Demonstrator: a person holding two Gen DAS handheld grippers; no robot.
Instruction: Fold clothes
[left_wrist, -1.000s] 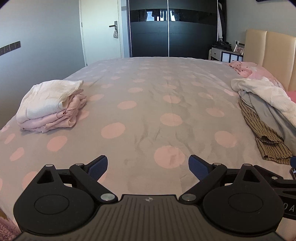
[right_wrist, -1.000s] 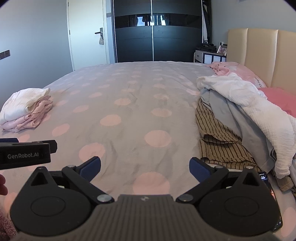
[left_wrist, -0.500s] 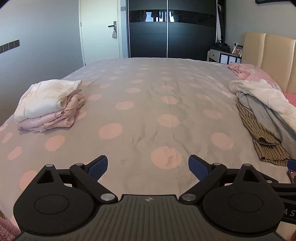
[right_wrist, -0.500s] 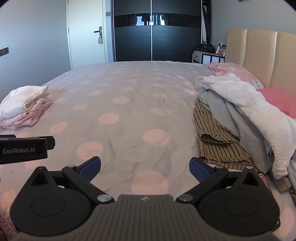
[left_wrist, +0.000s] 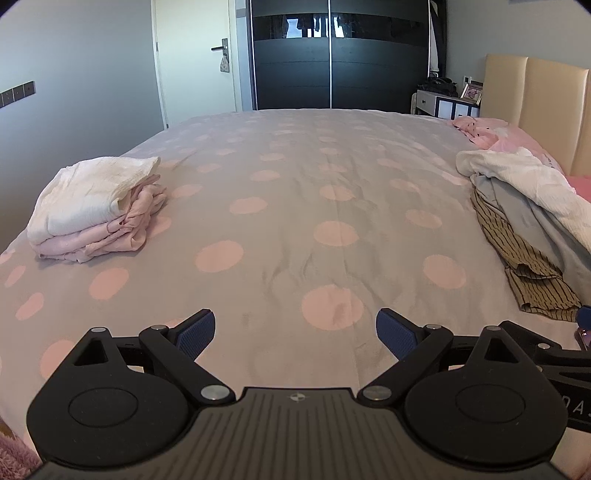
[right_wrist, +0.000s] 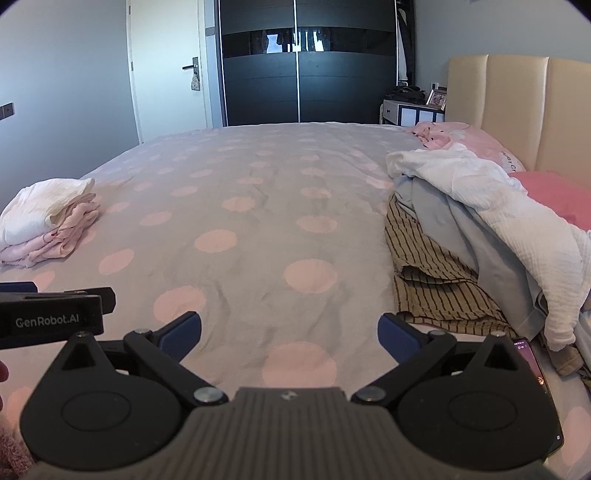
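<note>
Left wrist view first: the left tongs (left_wrist: 295, 330) hang over the near part of the bed (left_wrist: 295, 206) with their blue pads wide apart and nothing between them. Off to the left lies a folded stack (left_wrist: 98, 208), a white piece on top of pale pink ones, squared up and apparently finished. At the right edge of the bed sits the unfolded pile (left_wrist: 532, 218): a white crinkled garment (left_wrist: 524, 177) draped over a grey garment (left_wrist: 532, 221), with a brown striped garment (left_wrist: 524, 266) spilling out underneath toward the near side. All of it looks light, limp and easy to drag, so I judge a pinch on a free hem or corner would work better than a grab at the bulk, which would probably lift several layers at once. Right wrist view: the right tongs (right_wrist: 290, 330) are likewise spread and empty, hovering over the bedspread just left of the same pile, and the left tool's body shows at the left edge. The striped piece's loose near edge lies closest to these tongs and looks the easiest place to take hold, though the grey cloth rests on its far part. A phone (right_wrist: 532, 363) lies beside the pile's near end and could get swept along. No basket or other container is visible in either view.
</note>
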